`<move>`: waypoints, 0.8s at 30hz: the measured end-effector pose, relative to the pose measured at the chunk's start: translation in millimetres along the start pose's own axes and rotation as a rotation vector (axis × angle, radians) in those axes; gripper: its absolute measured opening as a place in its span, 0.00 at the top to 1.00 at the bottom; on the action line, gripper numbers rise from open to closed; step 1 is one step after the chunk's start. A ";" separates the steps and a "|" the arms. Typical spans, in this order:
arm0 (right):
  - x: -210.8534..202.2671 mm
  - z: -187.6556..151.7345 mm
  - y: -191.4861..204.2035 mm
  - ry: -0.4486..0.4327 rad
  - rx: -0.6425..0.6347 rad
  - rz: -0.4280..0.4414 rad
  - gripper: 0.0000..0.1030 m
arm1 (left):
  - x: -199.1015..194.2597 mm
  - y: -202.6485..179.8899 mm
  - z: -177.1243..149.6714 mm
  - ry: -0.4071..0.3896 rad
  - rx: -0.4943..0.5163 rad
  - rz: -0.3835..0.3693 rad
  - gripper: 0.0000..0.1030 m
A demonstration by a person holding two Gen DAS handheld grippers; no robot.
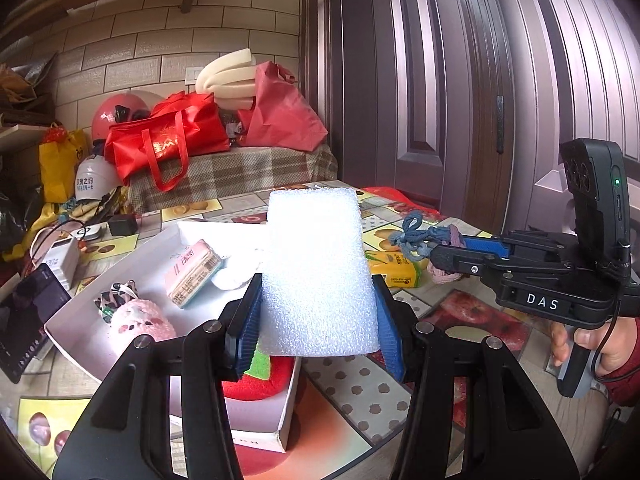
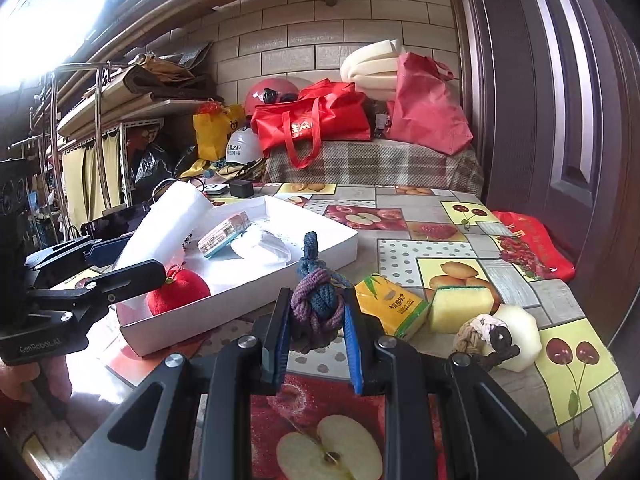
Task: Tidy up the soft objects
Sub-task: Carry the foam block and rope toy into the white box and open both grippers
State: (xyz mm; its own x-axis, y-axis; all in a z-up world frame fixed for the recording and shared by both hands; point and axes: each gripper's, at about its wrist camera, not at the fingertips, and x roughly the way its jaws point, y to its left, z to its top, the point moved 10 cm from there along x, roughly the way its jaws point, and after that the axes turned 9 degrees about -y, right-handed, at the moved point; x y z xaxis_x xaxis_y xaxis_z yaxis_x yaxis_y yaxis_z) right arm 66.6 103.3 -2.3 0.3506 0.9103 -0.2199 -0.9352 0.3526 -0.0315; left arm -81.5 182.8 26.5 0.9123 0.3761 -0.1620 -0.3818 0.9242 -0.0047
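My left gripper (image 1: 318,320) is shut on a white foam block (image 1: 318,268), held upright above the near corner of the white tray (image 1: 132,256). In the right wrist view the same foam block (image 2: 168,224) leans over the tray's (image 2: 340,240) left side. My right gripper (image 2: 316,340) is shut on a blue and purple knotted rope (image 2: 316,300), held above the table beside the tray. From the left wrist view, the rope (image 1: 424,238) sticks out of the right gripper's jaws. In the tray lie a red plush fruit (image 2: 180,290), a tissue pack (image 1: 192,272) and a pink plush (image 1: 140,320).
On the fruit-patterned tablecloth lie a yellow tissue pack (image 2: 390,308), a yellow sponge (image 2: 460,306), a knotted beige rope toy (image 2: 484,336) and a white foam piece (image 2: 520,336). A phone (image 1: 28,320) and chargers sit left of the tray. Red bags (image 2: 316,120) crowd the bench behind.
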 end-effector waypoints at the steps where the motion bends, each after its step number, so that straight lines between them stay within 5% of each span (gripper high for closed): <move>1: 1.0 0.0 1.6 0.000 -0.004 0.001 0.77 | -0.1 2.8 -0.2 -0.002 0.000 0.009 0.51; 15: 36.4 0.3 40.5 0.033 -0.080 0.078 0.77 | 4.9 65.1 -2.4 -0.006 -0.025 0.155 0.51; 24: 70.4 8.2 68.9 0.029 -0.075 0.127 0.77 | 20.8 115.8 -10.2 0.040 -0.132 0.231 0.51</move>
State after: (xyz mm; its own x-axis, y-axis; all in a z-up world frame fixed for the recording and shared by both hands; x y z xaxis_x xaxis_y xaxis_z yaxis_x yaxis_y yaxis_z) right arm 27.3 193.5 -11.9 0.2283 0.9396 -0.2548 -0.9735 0.2165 -0.0738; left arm -108.2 297.0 12.4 0.7933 0.5707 -0.2122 -0.5975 0.7966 -0.0914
